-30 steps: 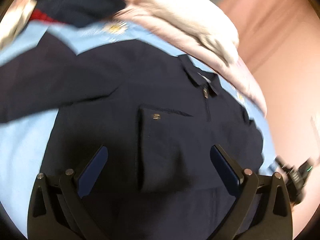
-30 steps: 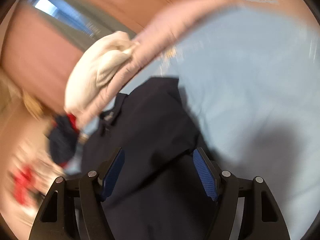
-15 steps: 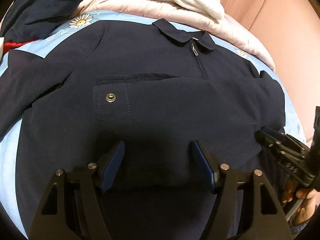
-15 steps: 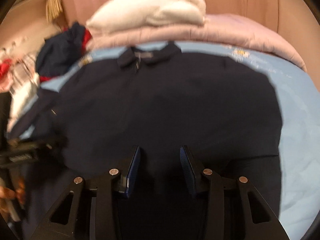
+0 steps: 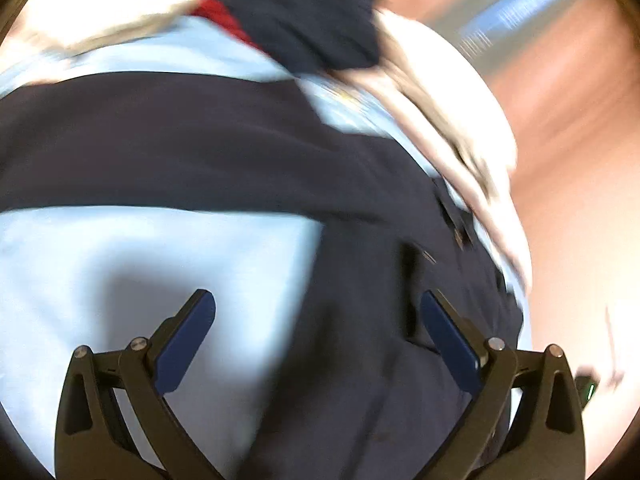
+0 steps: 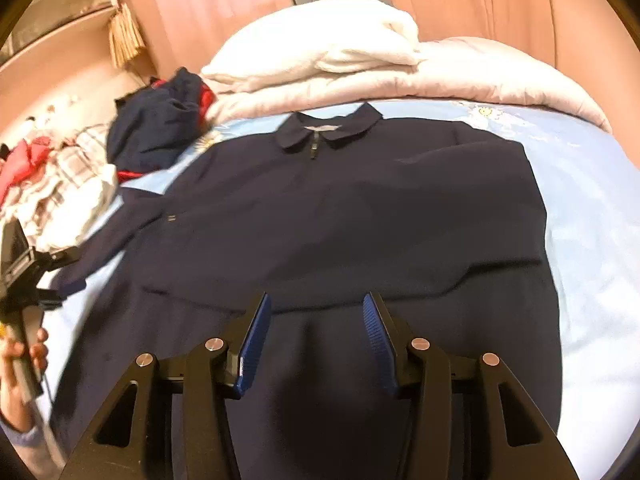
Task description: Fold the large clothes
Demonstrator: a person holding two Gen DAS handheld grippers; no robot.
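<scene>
jacket: the big navy jacket (image 6: 360, 216) I'm folding lies flat, front up, on the light blue sheet (image 6: 592, 240), collar (image 6: 328, 128) toward the far end, zip closed as far as I can see. Its right sleeve looks already folded in across the chest; the other sleeve (image 5: 160, 140) stretches straight out over the sheet.

left gripper: my left gripper (image 5: 316, 328) is wide open, jaws just swung apart again, nothing clamped. It's hovering over the edge of the jacket's body, one finger above bare sheet, the other above navy cloth. That view is pretty smeared, so no finer detail from me.

right gripper: my right gripper (image 6: 316, 332) sits about half open after closing down a moment ago and easing back a touch. It's above the lower middle of the jacket, and the pads aren't pinching any fabric that I can see.

hand: the person's hand (image 6: 24, 352) holding the left tool shows at the left edge of the right view.

background stuff: white blanket (image 6: 320, 48) stacked on a pinkish quilt (image 6: 480, 76) past the collar, a crumpled navy-and-red garment (image 6: 156, 128) beside them, plaid cloth (image 6: 68, 184) further left, pink curtains (image 6: 216, 4) behind.
</scene>
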